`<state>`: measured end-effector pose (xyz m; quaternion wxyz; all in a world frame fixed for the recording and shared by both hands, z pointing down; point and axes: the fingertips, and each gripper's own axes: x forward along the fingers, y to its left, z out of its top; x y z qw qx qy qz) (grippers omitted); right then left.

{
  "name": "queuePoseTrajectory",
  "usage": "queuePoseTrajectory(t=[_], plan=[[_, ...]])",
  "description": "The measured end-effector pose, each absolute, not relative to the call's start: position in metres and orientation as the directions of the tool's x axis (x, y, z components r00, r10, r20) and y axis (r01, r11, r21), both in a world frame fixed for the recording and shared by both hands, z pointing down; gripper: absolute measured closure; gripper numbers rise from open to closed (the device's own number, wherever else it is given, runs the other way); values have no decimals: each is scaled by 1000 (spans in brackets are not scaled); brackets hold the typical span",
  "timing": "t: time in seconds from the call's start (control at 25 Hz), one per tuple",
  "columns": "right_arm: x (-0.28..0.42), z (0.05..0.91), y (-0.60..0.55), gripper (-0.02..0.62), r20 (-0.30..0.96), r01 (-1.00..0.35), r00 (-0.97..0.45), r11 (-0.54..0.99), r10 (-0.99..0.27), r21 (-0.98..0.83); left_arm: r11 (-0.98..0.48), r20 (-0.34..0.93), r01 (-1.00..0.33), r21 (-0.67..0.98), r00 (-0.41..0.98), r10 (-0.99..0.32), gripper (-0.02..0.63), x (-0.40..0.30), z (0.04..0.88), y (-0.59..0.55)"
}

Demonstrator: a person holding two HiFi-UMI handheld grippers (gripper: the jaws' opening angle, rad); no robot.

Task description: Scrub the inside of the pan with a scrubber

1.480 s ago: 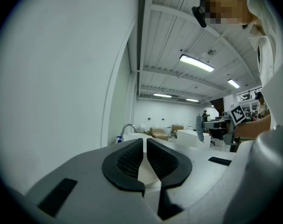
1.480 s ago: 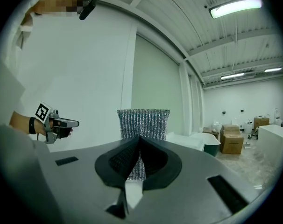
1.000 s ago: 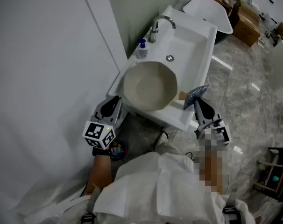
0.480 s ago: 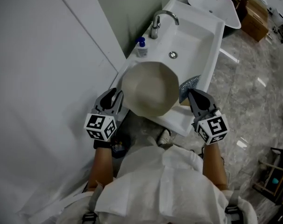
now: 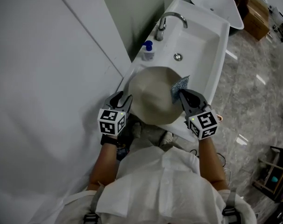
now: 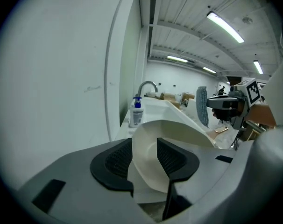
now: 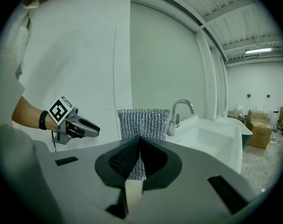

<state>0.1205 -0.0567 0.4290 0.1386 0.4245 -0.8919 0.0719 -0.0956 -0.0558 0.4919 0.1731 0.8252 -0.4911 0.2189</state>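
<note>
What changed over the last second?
Right gripper, shut on the scrubber, moved in from beside the pan to over its right rim. Left gripper moved up to the near-left rim; its jaws have just been opening, rim between them. Pan, soap bottle, faucet unchanged.

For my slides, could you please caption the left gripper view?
Left gripper, jaws just opened, straddles the pan rim at the sink; beyond, the right gripper holds a scrubber.
</note>
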Motion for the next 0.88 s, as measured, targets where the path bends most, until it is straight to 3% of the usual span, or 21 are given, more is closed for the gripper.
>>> queuePoseTrajectory(t=[0.52,0.88], plan=[[64,518,-144,580,509,-817,-501,576,-700,-12,-487,721,-871,63,377,-581,420,-101,564,-93],[42,588,-171,580,632,-830,-426,558,-647,13,-530,768,-841,107,408,-493,433,-95,593,-98]])
